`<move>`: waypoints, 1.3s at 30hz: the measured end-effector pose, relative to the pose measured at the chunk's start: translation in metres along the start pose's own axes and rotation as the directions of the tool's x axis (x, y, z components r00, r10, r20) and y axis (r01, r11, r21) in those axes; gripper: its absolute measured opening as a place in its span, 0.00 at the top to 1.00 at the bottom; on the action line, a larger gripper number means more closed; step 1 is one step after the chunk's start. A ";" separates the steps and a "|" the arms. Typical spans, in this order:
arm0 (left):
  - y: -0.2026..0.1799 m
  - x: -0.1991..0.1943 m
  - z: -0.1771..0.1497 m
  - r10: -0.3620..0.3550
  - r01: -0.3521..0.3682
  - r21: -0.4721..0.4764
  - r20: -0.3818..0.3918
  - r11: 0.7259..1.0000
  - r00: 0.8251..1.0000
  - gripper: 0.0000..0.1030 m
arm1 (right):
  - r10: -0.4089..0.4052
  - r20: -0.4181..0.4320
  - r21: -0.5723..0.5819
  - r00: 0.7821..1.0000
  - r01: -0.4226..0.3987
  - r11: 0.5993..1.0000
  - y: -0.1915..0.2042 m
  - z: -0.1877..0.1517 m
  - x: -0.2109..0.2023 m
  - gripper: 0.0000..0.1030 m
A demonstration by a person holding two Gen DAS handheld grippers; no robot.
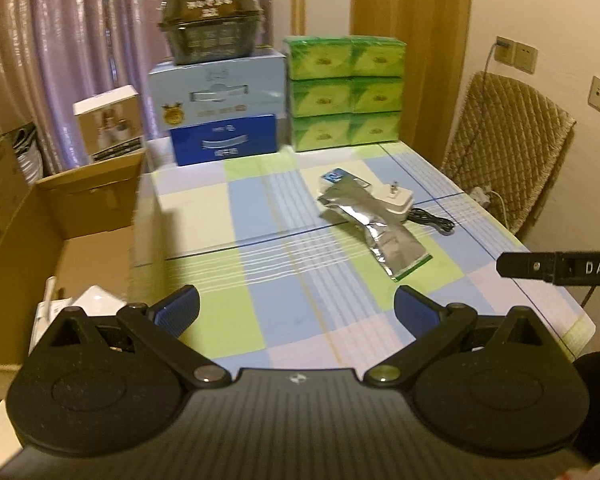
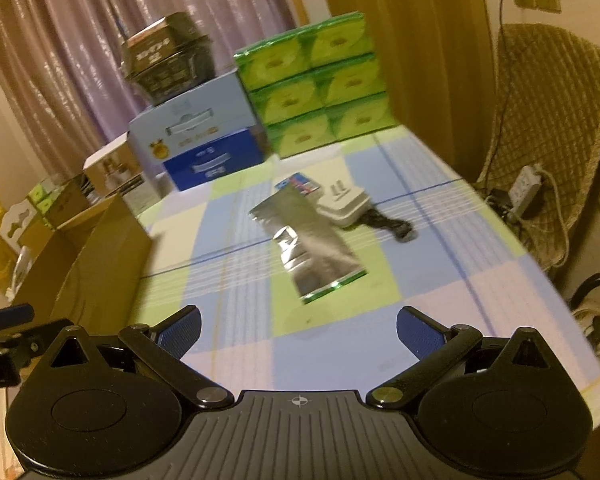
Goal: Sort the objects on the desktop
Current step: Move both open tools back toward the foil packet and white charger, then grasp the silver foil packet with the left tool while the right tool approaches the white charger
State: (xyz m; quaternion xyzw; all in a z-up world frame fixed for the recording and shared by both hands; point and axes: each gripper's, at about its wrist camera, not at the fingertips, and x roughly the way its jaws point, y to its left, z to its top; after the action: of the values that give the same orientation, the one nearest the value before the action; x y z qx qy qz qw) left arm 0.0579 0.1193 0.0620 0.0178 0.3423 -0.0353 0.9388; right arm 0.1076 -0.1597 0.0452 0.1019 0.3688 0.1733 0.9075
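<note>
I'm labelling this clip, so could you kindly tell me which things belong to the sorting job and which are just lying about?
Job in hand:
silver foil pouch
white power adapter with black cord
open cardboard box

Lying about:
green tissue packs
blue boxes
dark container on top
padded chair

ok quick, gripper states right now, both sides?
Left gripper: open, holding nothing, above the near edge of the table.
Right gripper: open, holding nothing, facing the silver foil pouch.

Near tablecloth [image 1: 260,320] free; foil pouch [image 1: 374,226], charger [image 1: 396,202] mid; boxes [image 1: 220,92] block far edge.
</note>
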 end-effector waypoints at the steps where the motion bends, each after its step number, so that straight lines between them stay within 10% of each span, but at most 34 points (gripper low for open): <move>1: -0.003 0.004 0.002 -0.006 0.006 0.006 -0.003 1.000 1.000 0.01 | -0.004 0.002 -0.002 1.000 0.004 1.000 -0.003 0.003 0.001 0.02; 33: -0.063 0.197 0.049 -0.180 0.172 -0.073 -0.134 0.982 0.974 0.02 | -0.037 -0.103 -0.343 0.994 -0.001 0.939 -0.094 0.060 0.142 0.02; 39: -0.068 0.230 0.052 -0.207 0.191 -0.109 -0.165 0.976 0.964 0.10 | -0.023 -0.134 -0.419 0.991 -0.036 0.907 -0.092 0.064 0.173 0.15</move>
State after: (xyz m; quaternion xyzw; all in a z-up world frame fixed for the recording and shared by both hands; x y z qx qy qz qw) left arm 0.2615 0.0360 -0.0475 -0.0571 0.4248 -0.1120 0.8965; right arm 0.2903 -0.1802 -0.0473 -0.1067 0.3835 0.2581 0.8803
